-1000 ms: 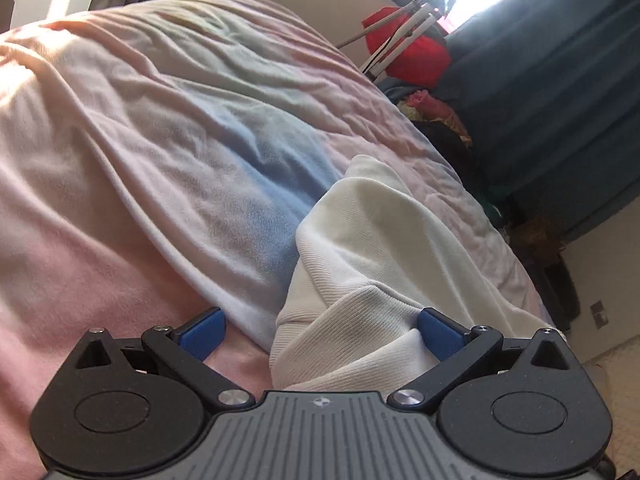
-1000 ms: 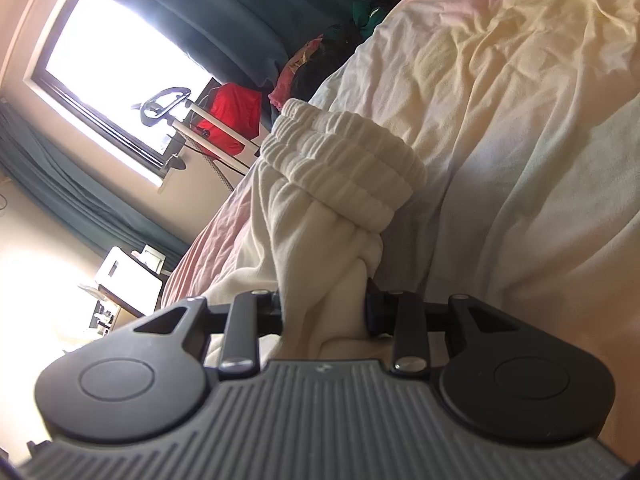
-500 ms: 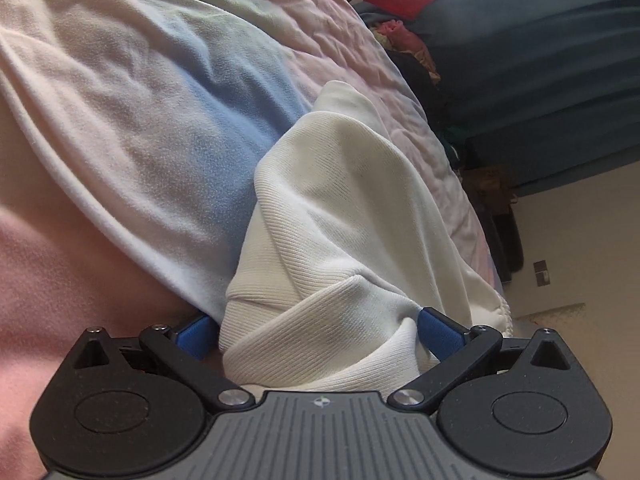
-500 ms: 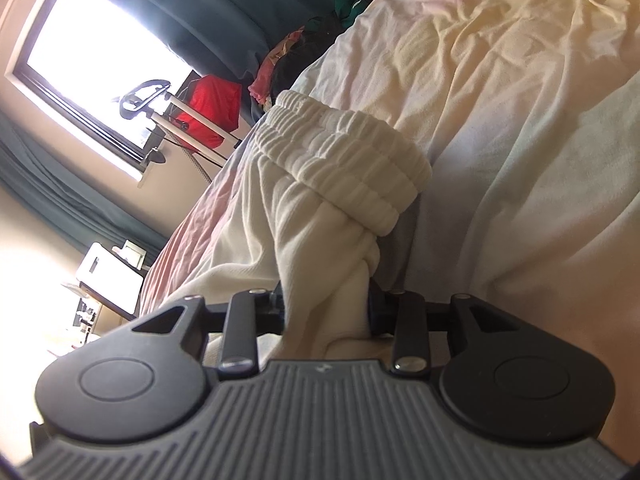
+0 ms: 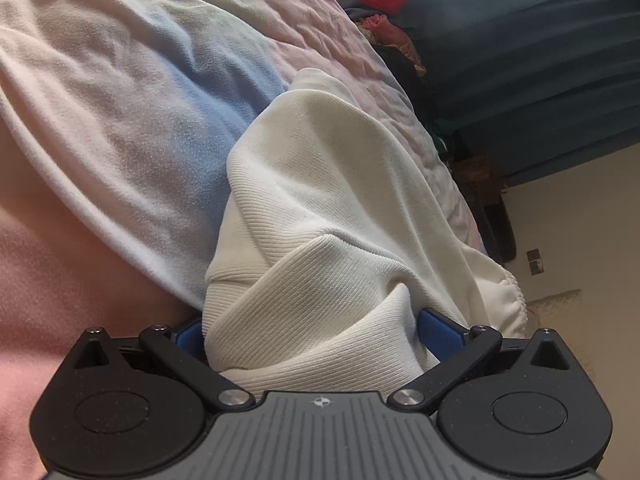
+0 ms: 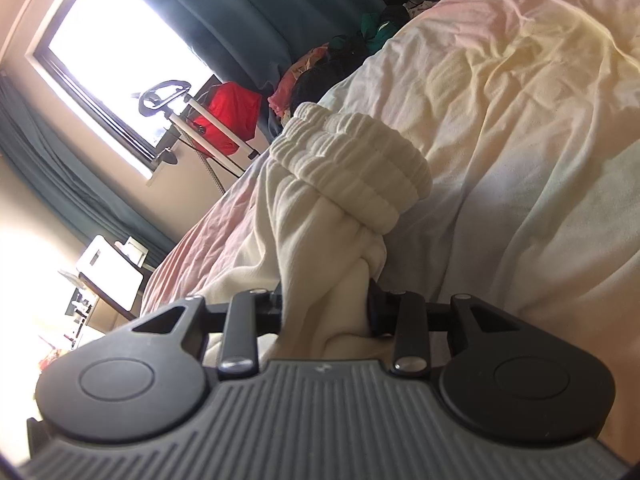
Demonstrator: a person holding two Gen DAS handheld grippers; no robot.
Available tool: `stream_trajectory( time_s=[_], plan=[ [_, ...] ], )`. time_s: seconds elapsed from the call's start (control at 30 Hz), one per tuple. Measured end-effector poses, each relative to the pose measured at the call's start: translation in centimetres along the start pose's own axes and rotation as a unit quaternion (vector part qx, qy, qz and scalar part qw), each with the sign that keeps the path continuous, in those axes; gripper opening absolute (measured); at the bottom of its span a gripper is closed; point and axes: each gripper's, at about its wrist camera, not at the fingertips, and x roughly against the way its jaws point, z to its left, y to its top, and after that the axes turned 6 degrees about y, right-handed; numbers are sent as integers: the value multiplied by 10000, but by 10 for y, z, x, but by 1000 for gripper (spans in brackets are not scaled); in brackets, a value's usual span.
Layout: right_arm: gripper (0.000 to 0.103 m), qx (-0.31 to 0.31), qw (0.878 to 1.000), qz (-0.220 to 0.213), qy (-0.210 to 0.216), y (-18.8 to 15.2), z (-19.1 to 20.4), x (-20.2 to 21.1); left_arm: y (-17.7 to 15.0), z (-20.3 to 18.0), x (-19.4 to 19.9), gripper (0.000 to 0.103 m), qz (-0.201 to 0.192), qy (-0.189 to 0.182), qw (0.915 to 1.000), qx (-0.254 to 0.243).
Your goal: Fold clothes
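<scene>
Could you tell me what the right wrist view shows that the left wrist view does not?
Only the right wrist view shows the bright window, the garment's ribbed elastic band, and the right gripper shut on bunched cloth. Only the left wrist view shows the left gripper, open around a fold. Both show the cream garment on the pastel blanket and the red bag.

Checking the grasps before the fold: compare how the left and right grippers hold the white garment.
The left gripper stands wide, blue pads flanking a thick bunch of the white garment; the right gripper is pinched narrow on a twisted bunch below the ribbed waistband. Both have cloth between their fingers.
</scene>
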Motion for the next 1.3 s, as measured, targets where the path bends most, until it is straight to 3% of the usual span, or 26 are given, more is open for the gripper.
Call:
stream_trajectory(
  time_s=[0.13,0.3,0.47,0.63,0.67,0.73,1.0,1.13,1.3],
  plan=[
    [35,132,9998,-89,99,3,13,4,-1,-2,9,89,-69,151,9998,-70],
    [32,451,9983,-87,366,10,42,20,-6,-16,35,55,-389,183,9976,-545],
    [32,417,9957,-322,761,32,59,50,-10,-41,70,52,-817,-187,9954,-464],
    [32,465,9944,-428,846,61,65,70,-7,-74,77,53,-1057,-95,9936,-376],
    [32,461,9944,-465,828,66,65,72,-6,-81,75,47,-1056,-147,9937,-351],
    [32,391,9946,-575,764,76,63,76,-3,-102,56,45,-928,-369,9944,-343],
    [32,165,9962,-676,518,123,30,77,2,-161,7,45,-582,-502,9953,-587],
    [32,95,9952,-918,331,179,6,78,21,-227,-44,46,-368,-757,9926,-872],
    [32,-231,9879,-1529,-106,258,-58,74,30,-347,-150,45,-173,-941,9856,-1393]
  ],
)
